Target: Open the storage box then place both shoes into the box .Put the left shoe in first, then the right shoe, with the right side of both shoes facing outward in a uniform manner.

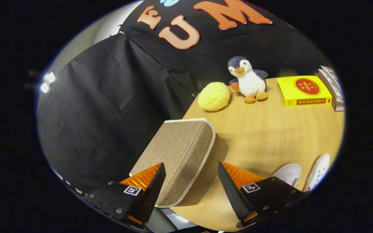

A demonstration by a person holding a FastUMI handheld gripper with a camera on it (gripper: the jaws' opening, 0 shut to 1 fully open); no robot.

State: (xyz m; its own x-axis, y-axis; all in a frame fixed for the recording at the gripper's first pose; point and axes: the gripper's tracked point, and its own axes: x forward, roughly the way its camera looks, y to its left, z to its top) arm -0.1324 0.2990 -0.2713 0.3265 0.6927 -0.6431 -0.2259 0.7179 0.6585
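**Lining up on the box lid**

I have the gripper (191,178) spread wide, fingers either side of the fabric box (180,155) but not pressing it. The lid looks closed, though I can't be sure. Both white shoes (303,173) wait at four o'clock on the table (270,129), handy for loading afterwards.

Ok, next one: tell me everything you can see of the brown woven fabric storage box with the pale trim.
The brown woven fabric storage box has a coarse, linen-like weave, pale piping along its rounded lid edge and a plain brown side wall below. Its lid looks closed. It sits near the corner of the light wooden table, slanted in this view. The open gripper straddles its near end, fingers apart on either side; whether they touch it cannot be told.
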